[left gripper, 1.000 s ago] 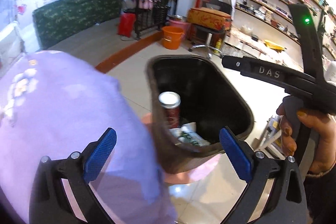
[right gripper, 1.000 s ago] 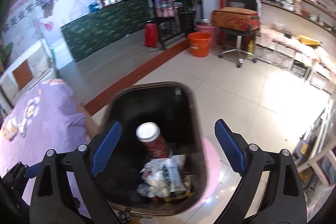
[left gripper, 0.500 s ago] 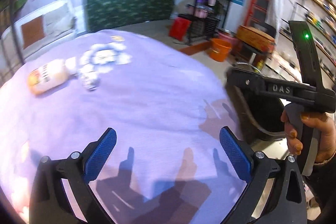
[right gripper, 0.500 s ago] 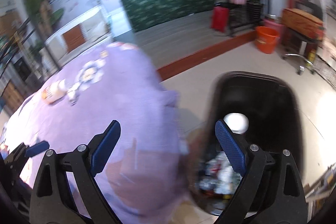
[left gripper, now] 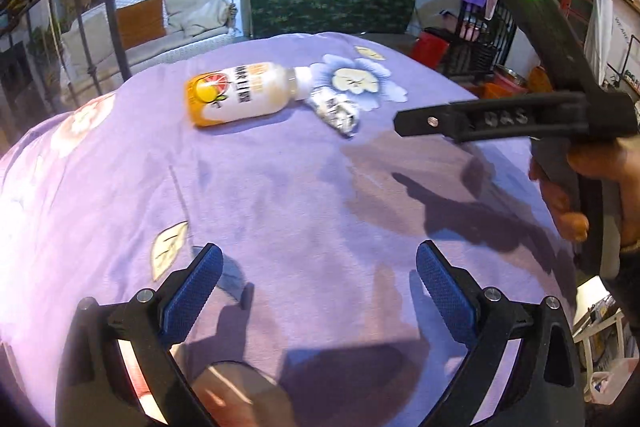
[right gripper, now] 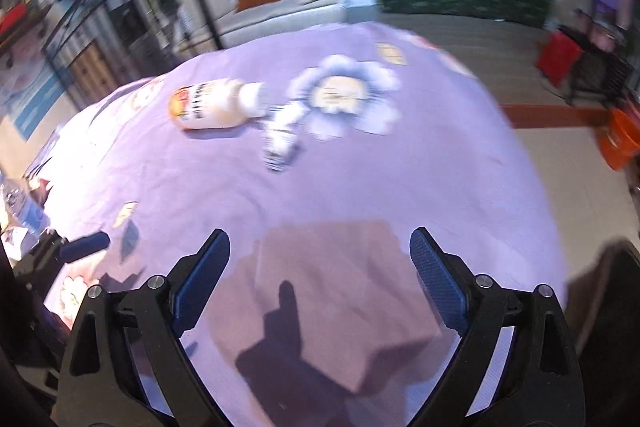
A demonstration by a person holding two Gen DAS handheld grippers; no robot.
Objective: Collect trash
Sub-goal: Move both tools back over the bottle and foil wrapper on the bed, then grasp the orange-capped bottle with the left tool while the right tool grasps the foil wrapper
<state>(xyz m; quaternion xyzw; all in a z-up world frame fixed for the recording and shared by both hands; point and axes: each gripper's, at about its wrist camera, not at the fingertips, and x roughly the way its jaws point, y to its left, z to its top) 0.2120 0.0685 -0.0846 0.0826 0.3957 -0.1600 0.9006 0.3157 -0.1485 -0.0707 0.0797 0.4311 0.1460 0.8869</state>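
Both tongs hover above a worktop draped in a purple flowered cloth [left gripper: 304, 195], each spread wide with nothing between its blue pads. The left tongs [left gripper: 318, 291] point along the cloth toward the far edge, level and low over the near part of the worktop. The right tongs [right gripper: 320, 279] sit in a like pose in their own view; seen from the left wrist camera, their black body [left gripper: 516, 115] reaches in from the right, gripped by a hand [left gripper: 576, 187] whose fingers curl round the handle.

The trash lies well ahead of both: a juice bottle [left gripper: 240, 93] on its side with an orange-and-white label, and just beside its cap a crumpled silver wrapper [left gripper: 336, 109], close enough that I cannot tell whether they touch. The right wrist view is motion-blurred.
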